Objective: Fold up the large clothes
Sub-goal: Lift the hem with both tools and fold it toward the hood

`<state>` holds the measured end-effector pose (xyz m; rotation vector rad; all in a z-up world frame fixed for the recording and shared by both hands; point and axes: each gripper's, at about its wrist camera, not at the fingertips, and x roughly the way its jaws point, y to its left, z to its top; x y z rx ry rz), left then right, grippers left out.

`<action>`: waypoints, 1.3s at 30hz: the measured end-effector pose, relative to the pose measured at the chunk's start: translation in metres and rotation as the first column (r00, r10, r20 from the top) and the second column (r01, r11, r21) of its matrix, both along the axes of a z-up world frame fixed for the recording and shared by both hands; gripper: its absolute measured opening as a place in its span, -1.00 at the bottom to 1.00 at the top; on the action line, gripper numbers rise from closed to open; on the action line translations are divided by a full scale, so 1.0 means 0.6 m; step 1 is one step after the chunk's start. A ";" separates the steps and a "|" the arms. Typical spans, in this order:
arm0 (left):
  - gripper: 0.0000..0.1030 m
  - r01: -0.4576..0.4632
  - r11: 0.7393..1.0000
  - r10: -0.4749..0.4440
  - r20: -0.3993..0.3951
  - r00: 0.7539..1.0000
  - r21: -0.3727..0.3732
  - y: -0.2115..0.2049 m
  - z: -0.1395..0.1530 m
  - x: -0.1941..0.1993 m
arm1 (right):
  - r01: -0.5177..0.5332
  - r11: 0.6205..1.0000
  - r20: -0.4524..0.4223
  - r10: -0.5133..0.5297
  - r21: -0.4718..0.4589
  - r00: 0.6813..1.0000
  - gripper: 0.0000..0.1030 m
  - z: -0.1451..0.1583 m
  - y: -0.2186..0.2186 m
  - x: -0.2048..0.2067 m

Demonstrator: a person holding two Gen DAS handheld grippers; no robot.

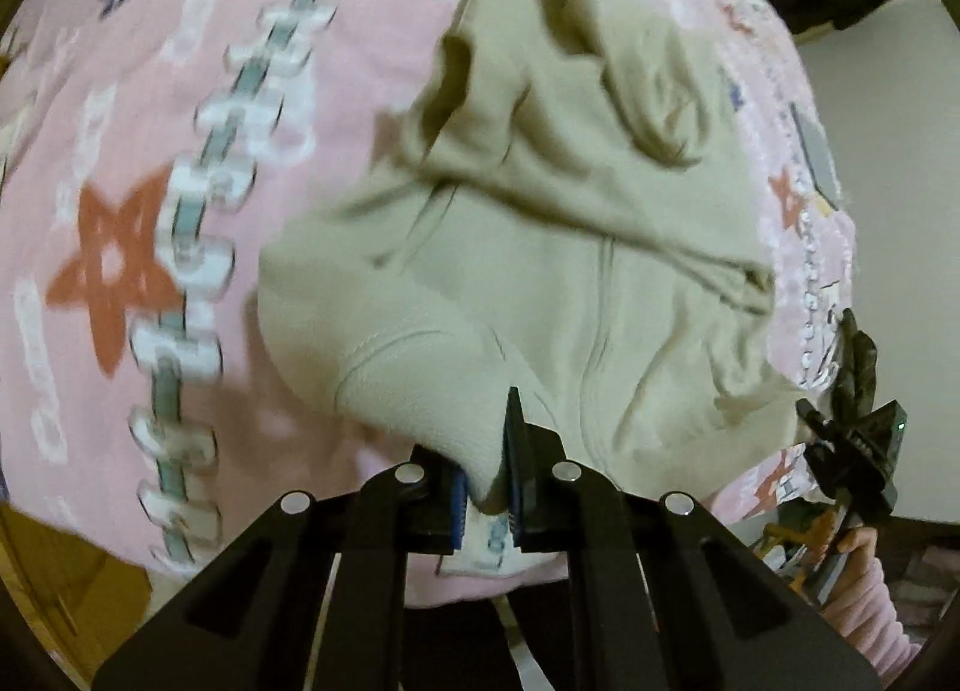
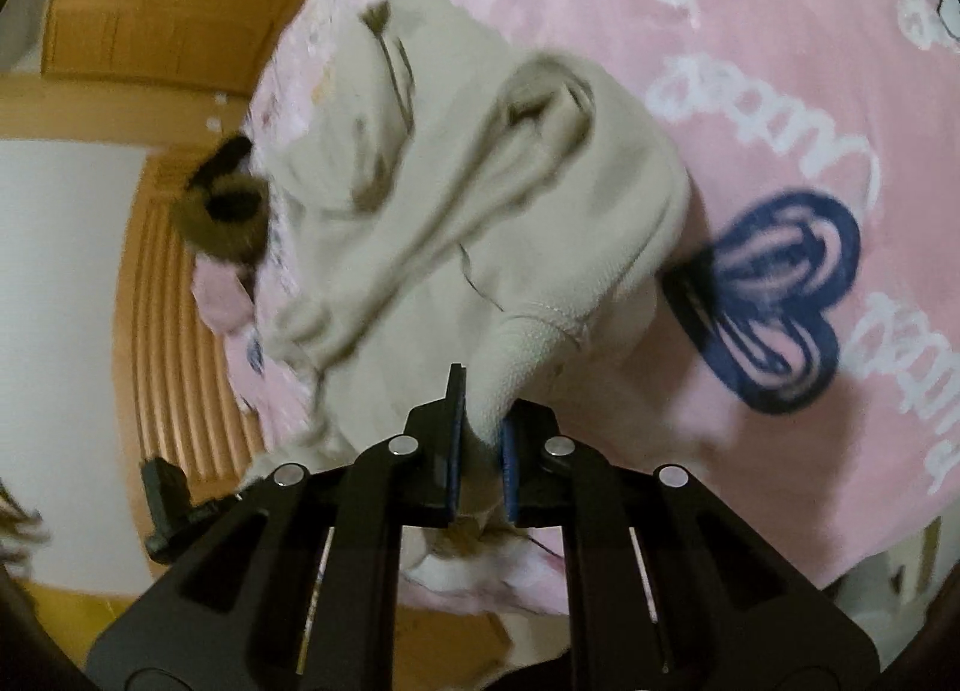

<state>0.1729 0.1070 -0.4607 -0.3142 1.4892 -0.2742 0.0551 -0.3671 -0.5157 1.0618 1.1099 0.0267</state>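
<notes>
A beige sweatshirt point(image 1: 540, 247) lies crumpled on a pink patterned blanket point(image 1: 120, 121). My left gripper point(image 1: 489, 487) is shut on a ribbed edge of the sweatshirt at its near side. In the right wrist view the same sweatshirt point(image 2: 450, 223) lies bunched with folds running away from me. My right gripper point(image 2: 480, 451) is shut on its ribbed hem or cuff. The right gripper also shows at the right edge of the left wrist view point(image 1: 852, 451), held by a hand in a pink sleeve.
The pink blanket point(image 2: 750, 91) carries white lettering, a red star point(image 1: 108, 265) and a blue butterfly print point(image 2: 780, 301). A wooden door and slatted wood frame point(image 2: 174, 331) stand left of the bed, beside a white wall point(image 2: 60, 331). A dark fuzzy object point(image 2: 225, 205) lies at the blanket's edge.
</notes>
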 end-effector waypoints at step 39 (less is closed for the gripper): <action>-0.82 -0.212 0.959 0.197 0.091 0.976 0.190 -0.111 -0.025 0.823 | -0.013 0.999 0.069 0.010 0.049 0.998 -0.82 -0.053 -0.202 0.826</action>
